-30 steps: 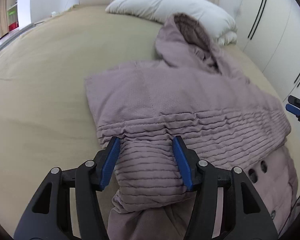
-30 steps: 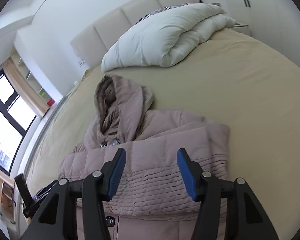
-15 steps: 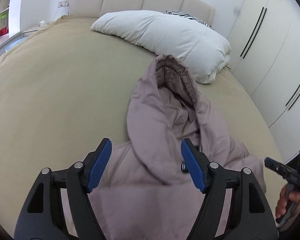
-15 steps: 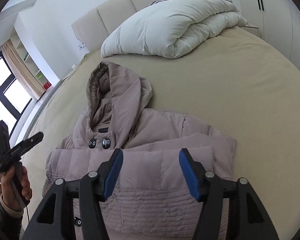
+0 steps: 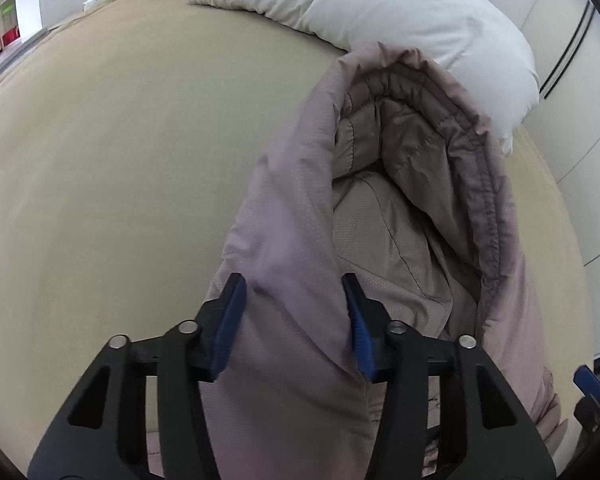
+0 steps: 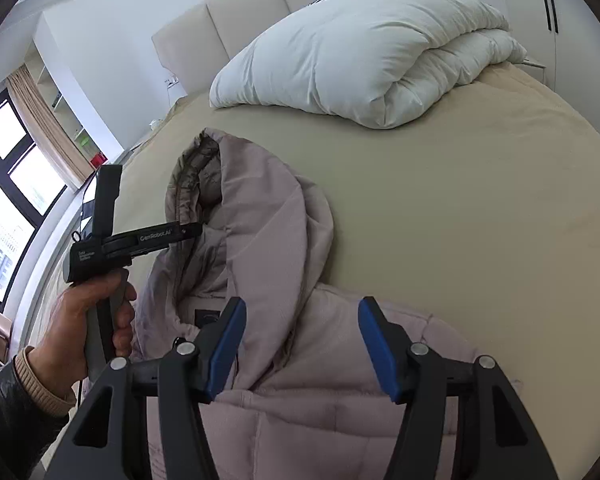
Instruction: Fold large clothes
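A mauve quilted hooded coat lies on the bed, its hood pointing toward the pillows. My left gripper is open, its blue pads astride the left edge of the hood, with fabric between the jaws. In the right wrist view the left gripper reaches over the hood from the left, held by a hand. My right gripper is open and empty, hovering over the coat's collar and right shoulder just below the hood.
The tan bed sheet spreads to the left and also shows in the right wrist view. A white folded duvet lies at the headboard. Wardrobe doors stand on the right, windows on the left.
Both grippers moved up from the coat's folded body to the hood. The left gripper has come down around the hood's left edge; the right now hovers at the collar.
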A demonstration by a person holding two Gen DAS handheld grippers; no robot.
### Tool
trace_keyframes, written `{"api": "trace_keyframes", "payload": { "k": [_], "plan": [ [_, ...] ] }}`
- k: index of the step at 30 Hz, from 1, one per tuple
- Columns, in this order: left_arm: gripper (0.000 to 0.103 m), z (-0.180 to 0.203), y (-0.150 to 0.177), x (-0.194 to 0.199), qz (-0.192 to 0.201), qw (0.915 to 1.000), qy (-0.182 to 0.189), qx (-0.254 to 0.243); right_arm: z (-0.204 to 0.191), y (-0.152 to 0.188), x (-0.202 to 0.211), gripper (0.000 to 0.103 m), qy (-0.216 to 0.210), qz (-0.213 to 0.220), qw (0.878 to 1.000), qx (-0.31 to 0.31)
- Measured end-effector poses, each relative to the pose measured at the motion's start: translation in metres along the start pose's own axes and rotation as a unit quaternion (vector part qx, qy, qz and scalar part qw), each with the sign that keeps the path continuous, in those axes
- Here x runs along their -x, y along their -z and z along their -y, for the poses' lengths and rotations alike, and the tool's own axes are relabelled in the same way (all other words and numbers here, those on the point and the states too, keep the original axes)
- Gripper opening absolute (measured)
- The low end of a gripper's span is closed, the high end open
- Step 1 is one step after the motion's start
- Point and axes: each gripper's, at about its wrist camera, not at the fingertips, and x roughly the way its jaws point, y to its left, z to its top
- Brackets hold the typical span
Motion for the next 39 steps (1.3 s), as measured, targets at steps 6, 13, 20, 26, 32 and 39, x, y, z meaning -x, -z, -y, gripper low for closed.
{"api": "trace_keyframes", "payload": {
  "k": [6,13,20,26,32,39],
  "plan": [
    [0.019,-0.009,0.007,0.026,0.031,0.9993,0.004,-0.020,-0.020,-0.041,-0.055,0.068,0.000,-0.003,1.000,-0.004],
    [0.013,0.001,0.013,0.036,0.052,0.9980,0.003,-0.035,-0.064,-0.072,-0.132,0.070,0.060,-0.031,0.997,0.032],
    [0.011,-0.015,0.029,0.055,0.071,0.9965,0.011,-0.041,-0.053,-0.076,-0.148,0.022,0.113,-0.050,0.992,0.041],
    [0.010,-0.015,0.058,0.108,0.129,0.9899,0.026,-0.052,-0.040,-0.059,-0.059,0.012,0.069,0.040,0.996,0.030],
    [0.010,-0.011,0.122,0.189,0.200,0.9746,0.066,-0.076,-0.030,0.007,0.040,0.012,0.021,0.102,0.994,0.038],
    [0.010,-0.016,0.231,0.242,0.215,0.9652,0.124,-0.082,0.002,0.112,0.089,0.013,-0.005,0.102,0.995,-0.019]
  ]
}}
